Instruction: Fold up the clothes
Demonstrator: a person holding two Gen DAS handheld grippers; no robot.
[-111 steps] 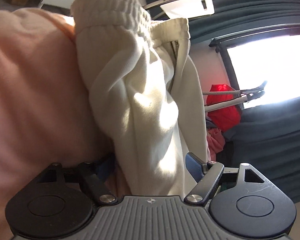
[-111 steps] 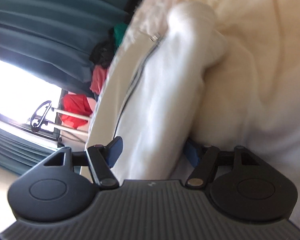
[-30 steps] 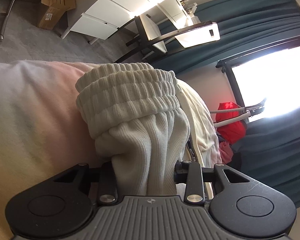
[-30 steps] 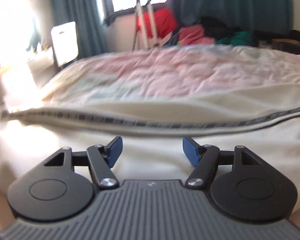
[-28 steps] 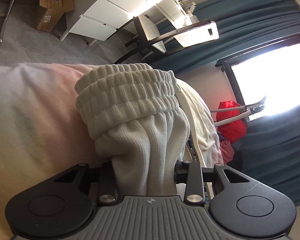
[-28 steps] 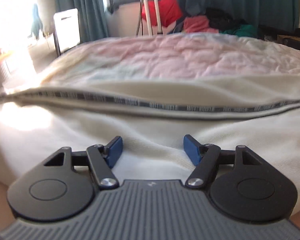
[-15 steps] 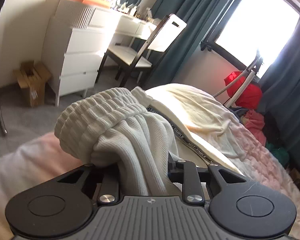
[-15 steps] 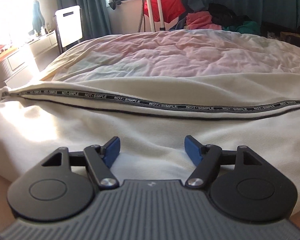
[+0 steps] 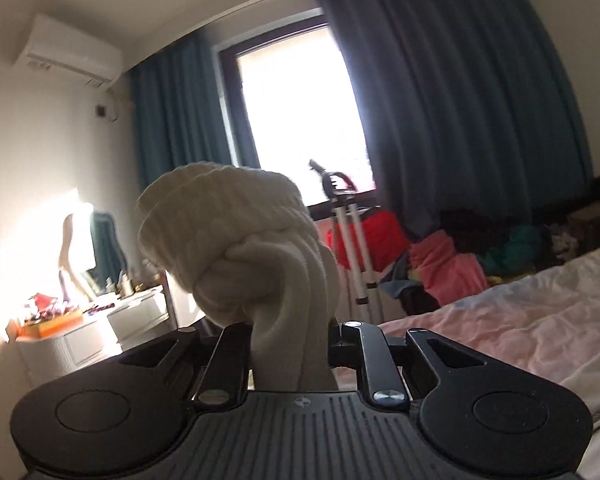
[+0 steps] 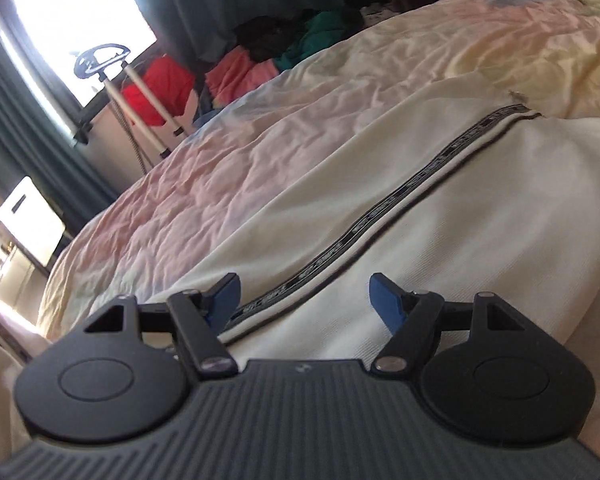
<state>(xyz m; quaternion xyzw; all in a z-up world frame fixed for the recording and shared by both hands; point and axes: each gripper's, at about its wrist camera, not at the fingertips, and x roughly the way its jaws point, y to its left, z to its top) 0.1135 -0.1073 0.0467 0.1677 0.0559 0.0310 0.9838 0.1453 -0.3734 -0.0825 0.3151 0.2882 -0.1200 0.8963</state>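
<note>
Bedroom window behind: my left gripper (image 9: 290,344), near level, is closing on the cuff (image 9: 236,248); my right gripper (image 10: 304,300), tilted down, is spread over the trousers (image 10: 460,216).

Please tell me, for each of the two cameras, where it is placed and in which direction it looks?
Left wrist: sits on the left gripper, aimed about level at the window; its jaws are closing on the cream ribbed cuff.
Right wrist: sits on the right gripper, tilted down over the cream garment on the bed; blue fingers open.
Shared: window, red bag, teal curtains.
</note>
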